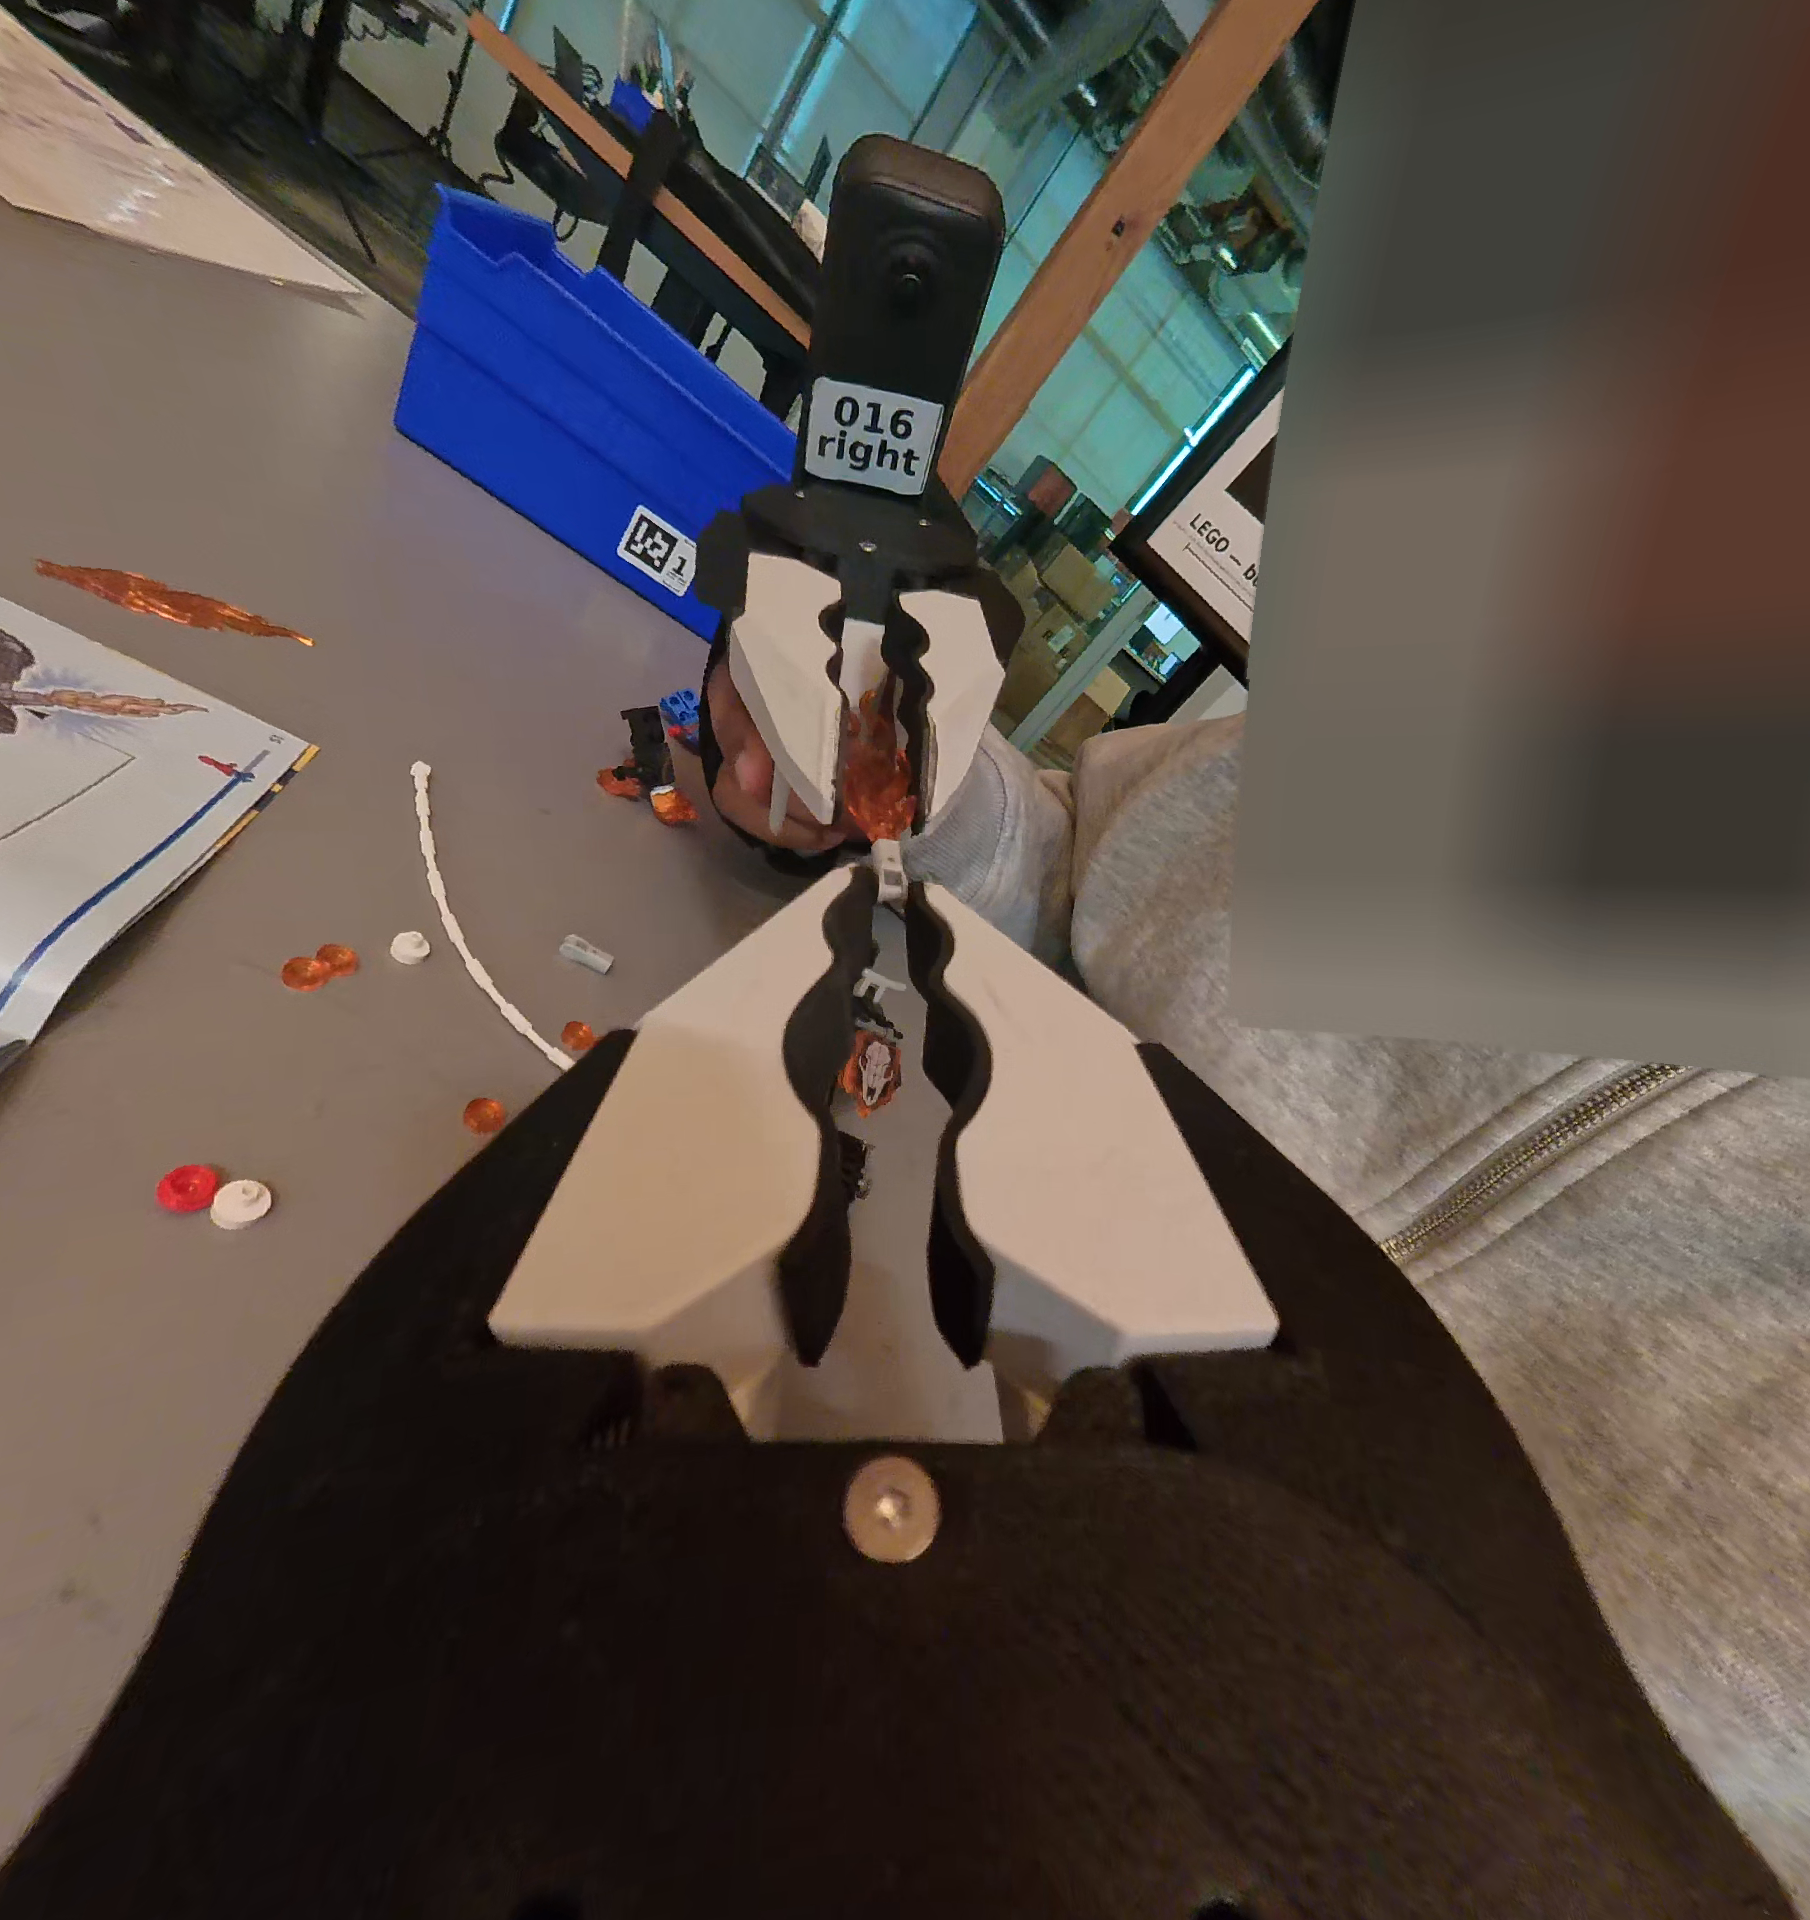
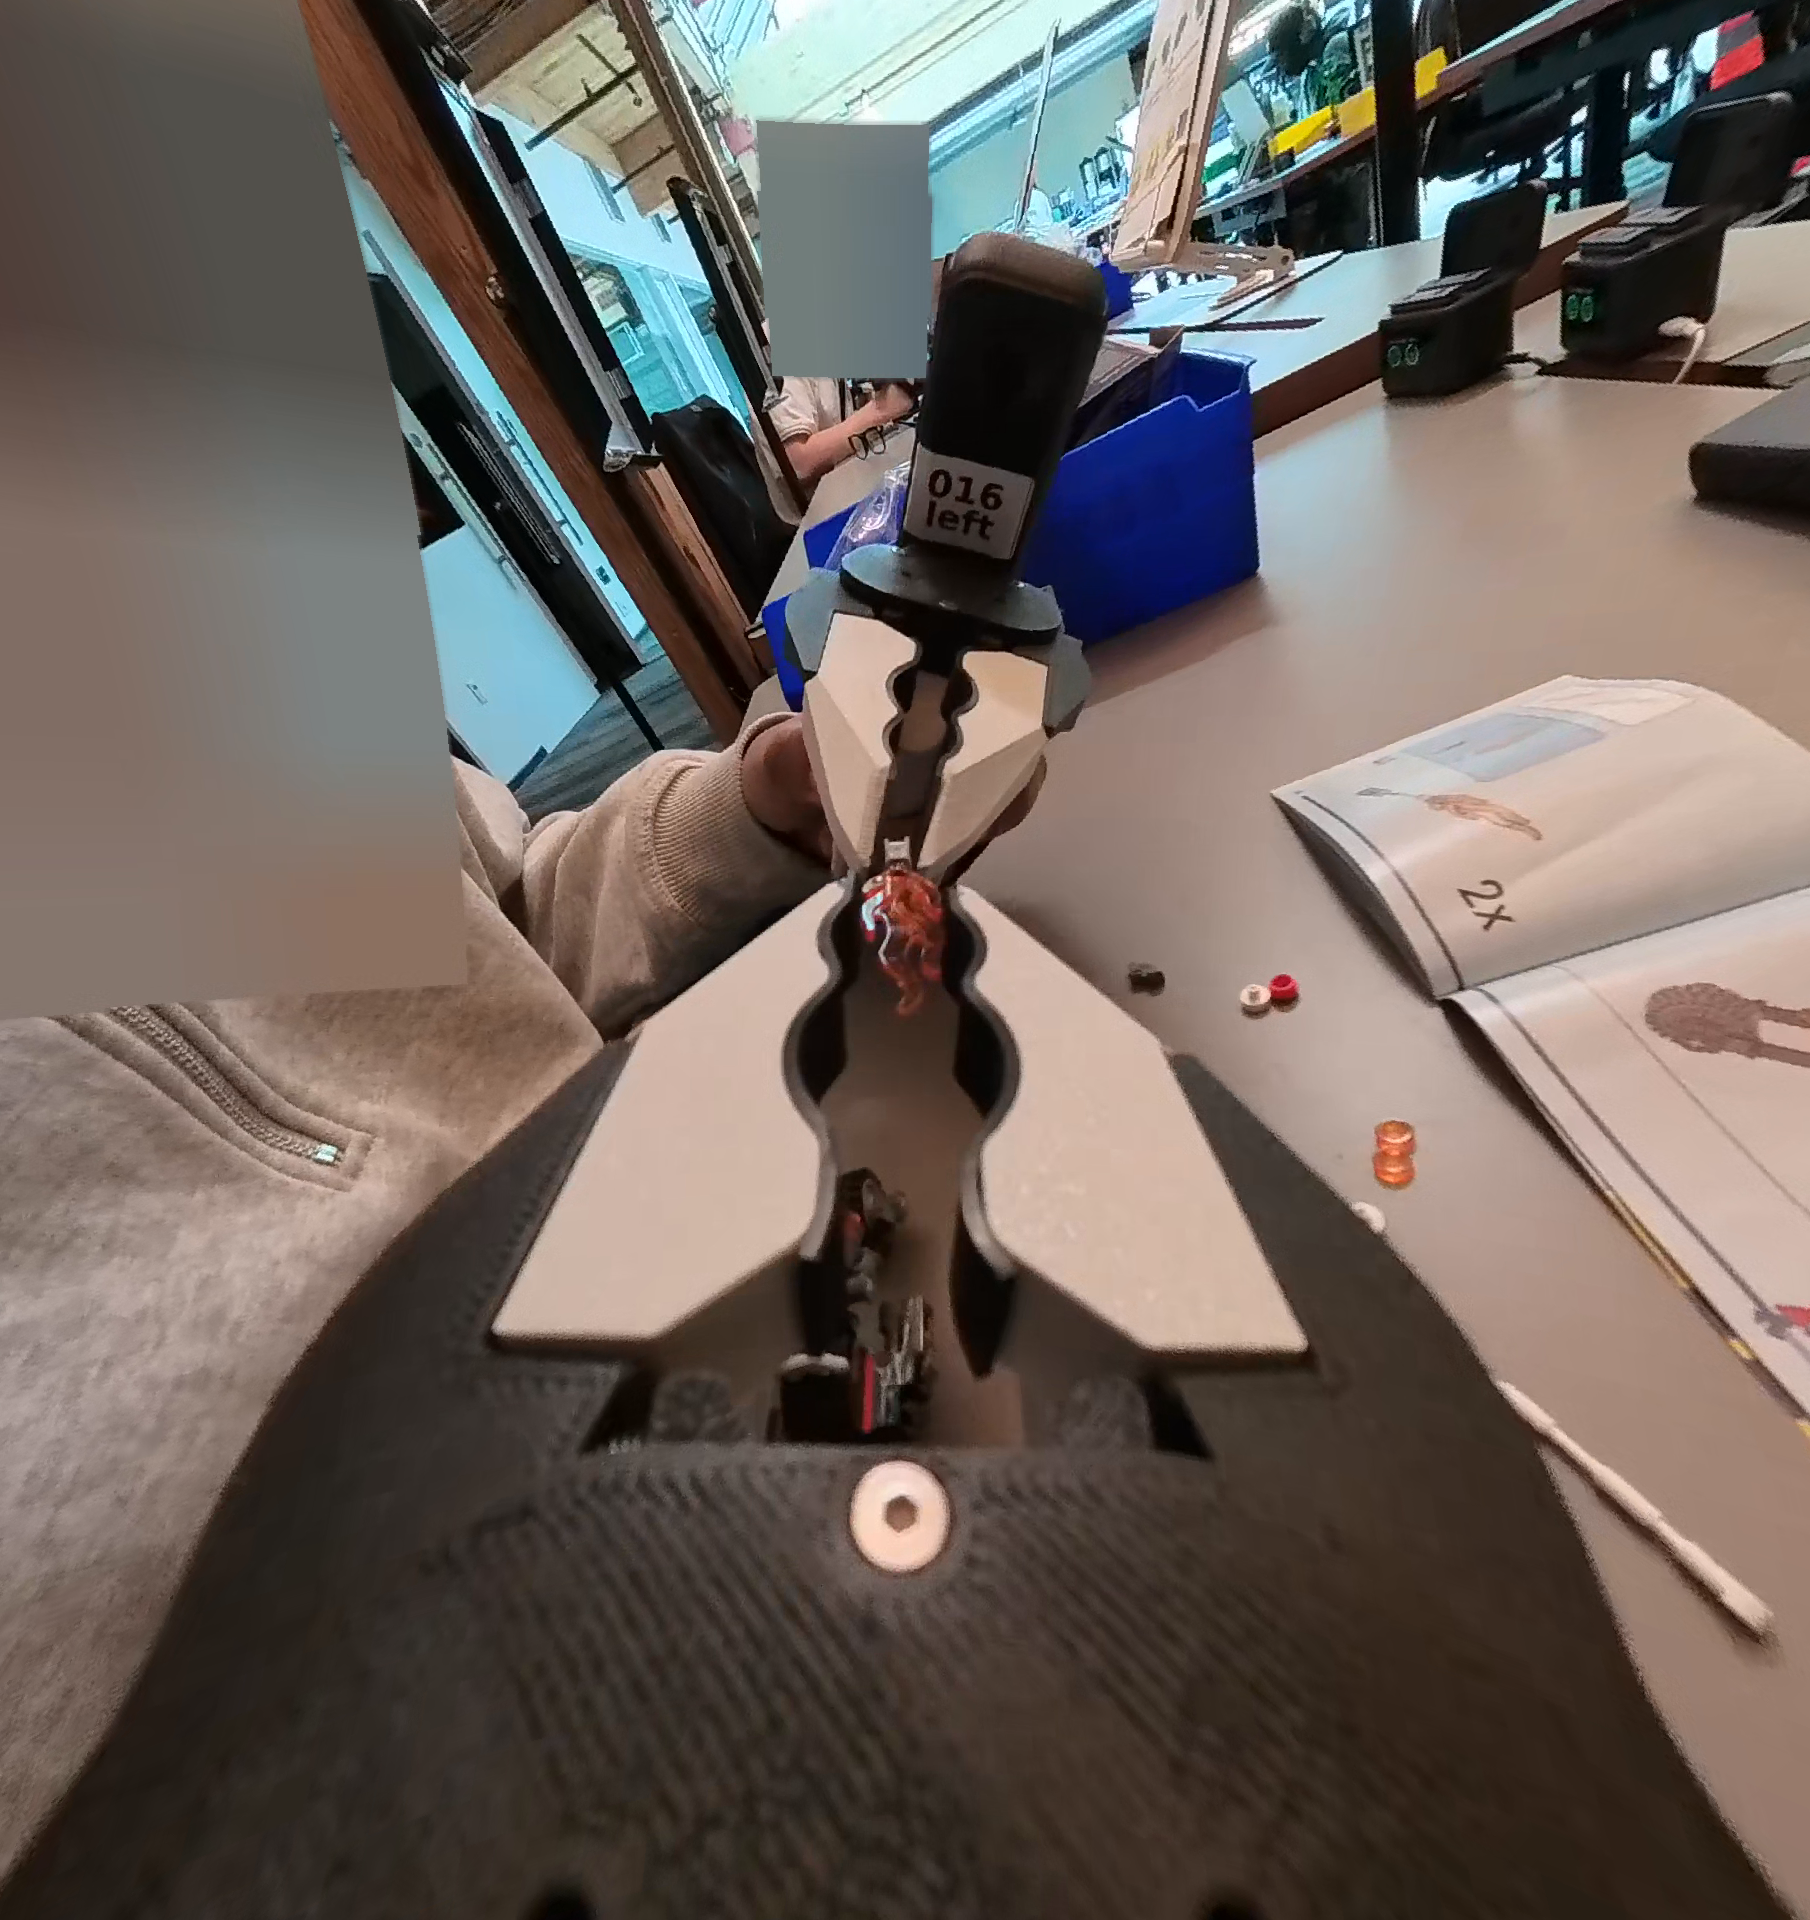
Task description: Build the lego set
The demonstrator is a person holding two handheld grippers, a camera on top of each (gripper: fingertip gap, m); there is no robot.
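Note:
My left gripper is shut on a small white clip piece at its tips. My right gripper faces it tip to tip and is shut on a transparent orange flame piece. In the right wrist view, my right gripper holds the flame piece and the left gripper holds the white piece against the flame's end. Both are held above the grey table. A small dark and orange lego build lies under the grippers; a dark build also shows in the right wrist view.
An open instruction booklet lies beside a long orange flame piece, a white curved strip, orange studs and red and white studs. A blue bin stands behind. A grey sleeve is close.

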